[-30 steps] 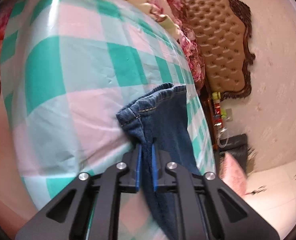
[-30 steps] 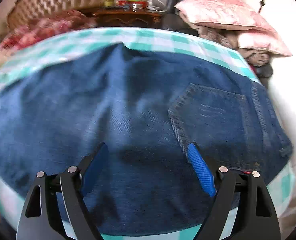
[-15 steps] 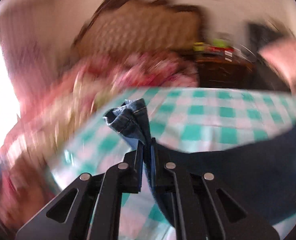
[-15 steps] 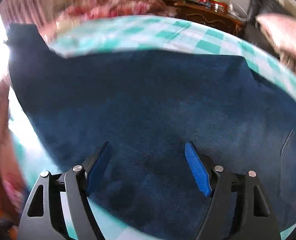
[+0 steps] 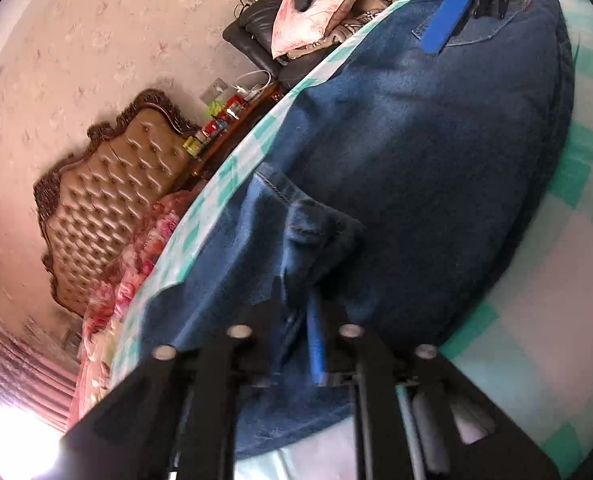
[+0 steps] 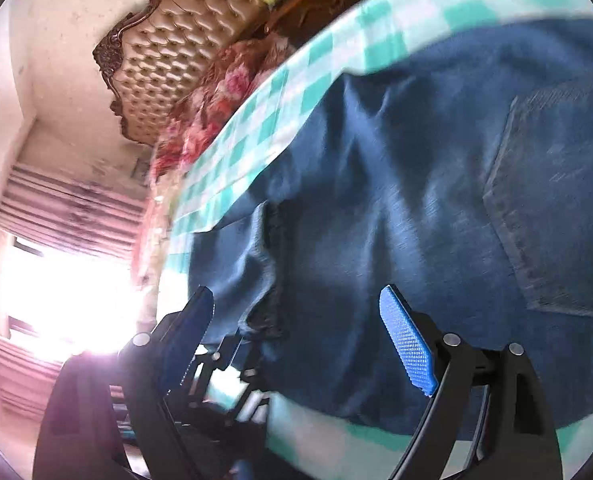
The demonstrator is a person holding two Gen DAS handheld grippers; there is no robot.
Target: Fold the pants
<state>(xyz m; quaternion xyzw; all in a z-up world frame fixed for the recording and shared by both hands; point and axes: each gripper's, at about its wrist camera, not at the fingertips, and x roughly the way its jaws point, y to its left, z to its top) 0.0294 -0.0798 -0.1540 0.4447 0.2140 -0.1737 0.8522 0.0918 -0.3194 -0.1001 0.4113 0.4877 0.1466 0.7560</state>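
Between the clamped left tongs (image 5: 296, 312) sits the pants' (image 5: 416, 152) hem; right tongs (image 6: 296, 340) spread above.

Tufted headboard (image 5: 108, 216) against pale wall (image 5: 76, 40) (window (image 6: 60, 288) glaring bright).

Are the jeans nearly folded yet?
Partly. The blue denim jeans look doubled over once on the green-checked bedsheet. The left gripper pinches the hem end it carried over; the right gripper hovers open above the denim. Letting go and another fold remain.
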